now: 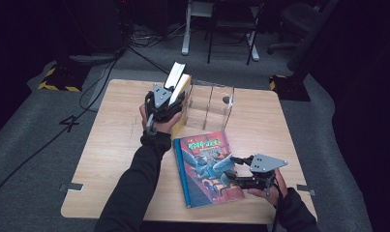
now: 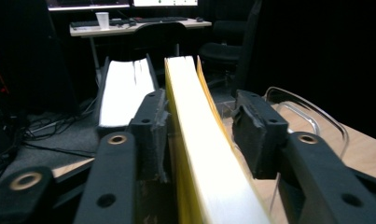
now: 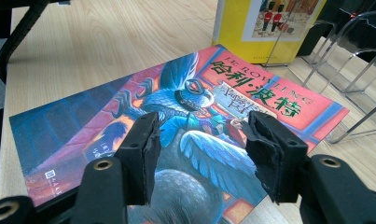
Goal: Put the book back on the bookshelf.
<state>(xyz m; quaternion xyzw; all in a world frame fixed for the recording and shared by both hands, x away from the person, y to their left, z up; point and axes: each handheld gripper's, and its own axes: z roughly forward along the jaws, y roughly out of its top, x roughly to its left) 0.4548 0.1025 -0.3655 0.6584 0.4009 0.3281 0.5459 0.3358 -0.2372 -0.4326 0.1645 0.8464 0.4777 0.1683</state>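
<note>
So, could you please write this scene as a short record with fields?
work: putting books into a clear rack
left claw: jaws on either side of the yellow book, a gap visible at one pad
yellow book: upright at the clear rack, beside a second upright book
right claw: open, over the blue and red book
blue and red book: flat on the table, cover up, in front of the rack
</note>
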